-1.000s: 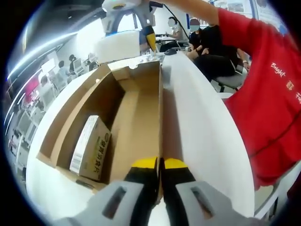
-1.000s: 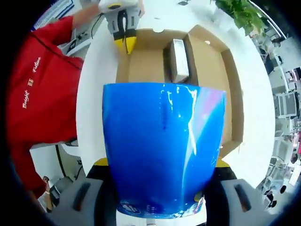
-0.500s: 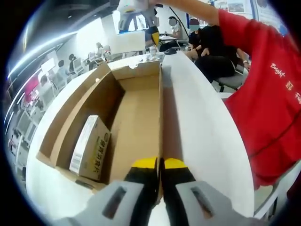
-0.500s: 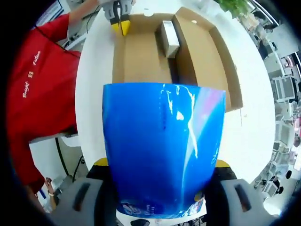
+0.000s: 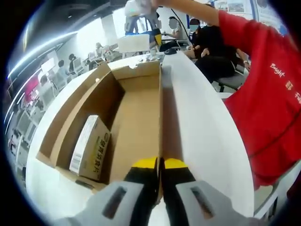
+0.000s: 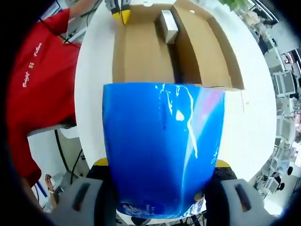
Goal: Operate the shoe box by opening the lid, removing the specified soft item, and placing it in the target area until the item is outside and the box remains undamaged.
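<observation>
The open cardboard shoe box (image 5: 136, 117) lies on a white table (image 5: 202, 127), with its lid folded out to the left. My left gripper (image 5: 160, 164) is shut on the near end of the box's right wall. A small printed carton (image 5: 89, 148) lies inside the box. My right gripper (image 6: 161, 162) is shut on a glossy blue soft pack (image 6: 162, 146), held clear of the box (image 6: 146, 52). From the left gripper view, the right gripper (image 5: 149, 34) hangs past the box's far end, and the pack (image 5: 134, 43) looks pale. The left gripper (image 6: 121, 14) shows at the box's far corner.
A person in a red top (image 5: 263, 84) stands along the table's right side and appears at the left (image 6: 37, 80) in the right gripper view. Seated people (image 5: 207, 42) and desks lie beyond the table. Bare table (image 6: 94, 94) flanks the box up to its rounded edge.
My right gripper has drawn the blue pack farther away from the box, past its end. The left gripper and the box have stayed put.
</observation>
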Tool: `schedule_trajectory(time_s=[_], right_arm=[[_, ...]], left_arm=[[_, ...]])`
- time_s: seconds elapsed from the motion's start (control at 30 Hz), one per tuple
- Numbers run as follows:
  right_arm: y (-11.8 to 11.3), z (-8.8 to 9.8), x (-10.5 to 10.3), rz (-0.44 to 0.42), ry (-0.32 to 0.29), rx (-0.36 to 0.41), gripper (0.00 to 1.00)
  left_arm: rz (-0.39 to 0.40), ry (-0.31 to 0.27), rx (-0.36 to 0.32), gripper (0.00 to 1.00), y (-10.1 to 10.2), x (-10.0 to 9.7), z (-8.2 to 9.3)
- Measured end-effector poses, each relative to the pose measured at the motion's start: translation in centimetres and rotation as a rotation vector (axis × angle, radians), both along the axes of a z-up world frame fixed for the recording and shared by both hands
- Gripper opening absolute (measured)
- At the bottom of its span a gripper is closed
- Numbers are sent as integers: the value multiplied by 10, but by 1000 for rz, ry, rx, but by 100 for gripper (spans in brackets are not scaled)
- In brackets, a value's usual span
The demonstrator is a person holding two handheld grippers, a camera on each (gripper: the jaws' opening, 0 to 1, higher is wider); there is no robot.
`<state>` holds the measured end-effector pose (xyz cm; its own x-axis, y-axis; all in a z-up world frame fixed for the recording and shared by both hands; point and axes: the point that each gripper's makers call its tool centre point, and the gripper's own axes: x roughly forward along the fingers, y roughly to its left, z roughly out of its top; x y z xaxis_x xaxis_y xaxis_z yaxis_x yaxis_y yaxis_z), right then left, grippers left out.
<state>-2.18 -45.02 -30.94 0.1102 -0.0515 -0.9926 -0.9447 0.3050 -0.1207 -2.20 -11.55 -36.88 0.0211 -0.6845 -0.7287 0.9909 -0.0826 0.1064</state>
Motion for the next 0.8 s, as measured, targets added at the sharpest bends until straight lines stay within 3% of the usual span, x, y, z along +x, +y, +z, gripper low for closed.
schedule_trajectory(time_s=[0.23, 0.8], right_arm=[[-18, -14, 0, -11, 24, -8, 75], [-31, -49, 2, -4, 79, 17, 76]], left_arm=[[1, -2, 1, 2, -1, 0, 0], [2, 0, 2, 2, -1, 2, 0]])
